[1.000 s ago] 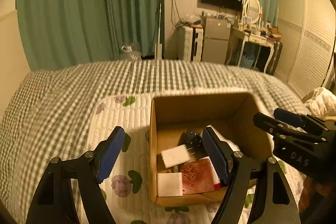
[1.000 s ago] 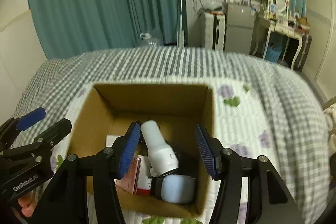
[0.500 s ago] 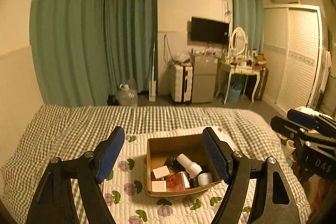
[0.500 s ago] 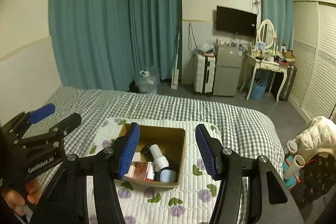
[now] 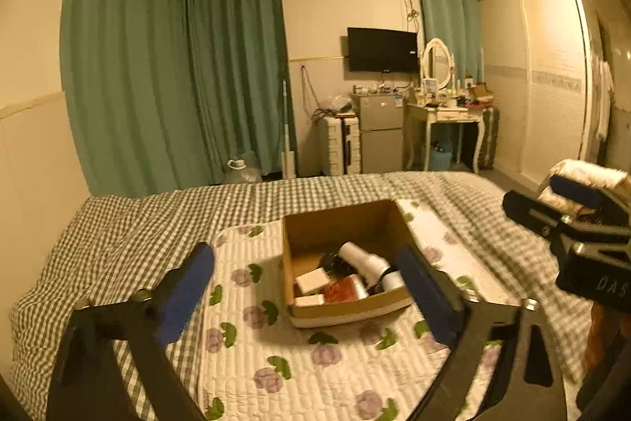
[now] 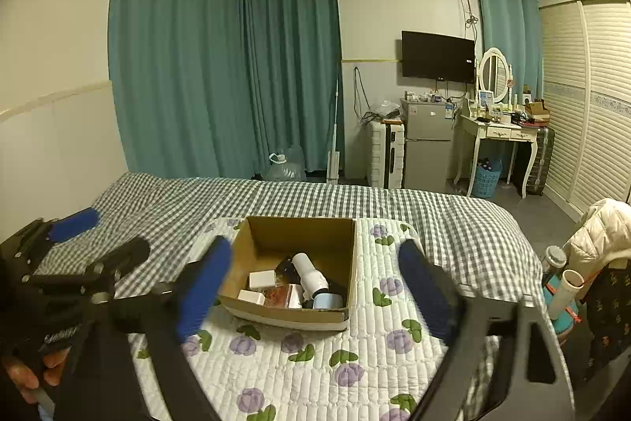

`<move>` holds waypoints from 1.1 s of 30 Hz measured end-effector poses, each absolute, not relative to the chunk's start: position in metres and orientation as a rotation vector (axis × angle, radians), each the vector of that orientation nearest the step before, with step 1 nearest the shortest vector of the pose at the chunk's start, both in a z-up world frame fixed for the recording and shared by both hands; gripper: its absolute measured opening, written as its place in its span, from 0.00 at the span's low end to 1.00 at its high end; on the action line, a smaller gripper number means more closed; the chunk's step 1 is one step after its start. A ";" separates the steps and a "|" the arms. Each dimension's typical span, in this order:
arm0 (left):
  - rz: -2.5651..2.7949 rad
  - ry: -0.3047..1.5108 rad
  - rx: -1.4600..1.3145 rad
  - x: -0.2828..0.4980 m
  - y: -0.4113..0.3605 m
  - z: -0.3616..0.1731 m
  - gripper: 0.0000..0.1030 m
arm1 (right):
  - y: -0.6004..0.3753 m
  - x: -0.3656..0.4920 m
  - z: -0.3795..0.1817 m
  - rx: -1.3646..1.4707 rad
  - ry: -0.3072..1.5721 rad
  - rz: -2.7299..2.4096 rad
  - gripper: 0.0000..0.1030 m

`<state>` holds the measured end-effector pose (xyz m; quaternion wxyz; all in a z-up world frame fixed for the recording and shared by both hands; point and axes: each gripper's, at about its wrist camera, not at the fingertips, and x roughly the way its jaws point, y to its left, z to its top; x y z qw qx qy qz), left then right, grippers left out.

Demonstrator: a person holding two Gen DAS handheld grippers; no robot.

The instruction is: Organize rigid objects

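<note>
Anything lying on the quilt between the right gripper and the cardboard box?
No. In the right wrist view only bare floral quilt lies between the open right gripper and the cardboard box; nothing else lies on that stretch.

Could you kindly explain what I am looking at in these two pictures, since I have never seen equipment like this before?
There is no robot: a person holds a two-fingered gripper in each hand, each with a wide-angle camera looking along its blue-padded fingers. One picture looks out from the left gripper, the other from the right gripper; each also shows the other gripper at its edge. Both are open and hold nothing. Ahead, on a flowered quilt over a checked bedspread, sits a cardboard box containing a white bottle, small white boxes and other items.
</note>
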<state>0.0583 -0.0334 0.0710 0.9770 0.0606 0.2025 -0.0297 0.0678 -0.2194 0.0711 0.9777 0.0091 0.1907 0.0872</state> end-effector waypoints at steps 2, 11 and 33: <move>-0.049 0.406 0.128 0.059 -0.031 0.055 1.00 | -0.222 0.073 0.054 0.034 0.362 0.158 0.97; -0.041 0.447 0.062 0.067 -0.020 0.009 1.00 | -0.225 0.093 -0.002 0.029 0.419 0.118 1.00; -0.010 0.460 0.054 0.067 -0.011 0.004 1.00 | -0.219 0.094 -0.017 0.016 0.450 0.115 1.00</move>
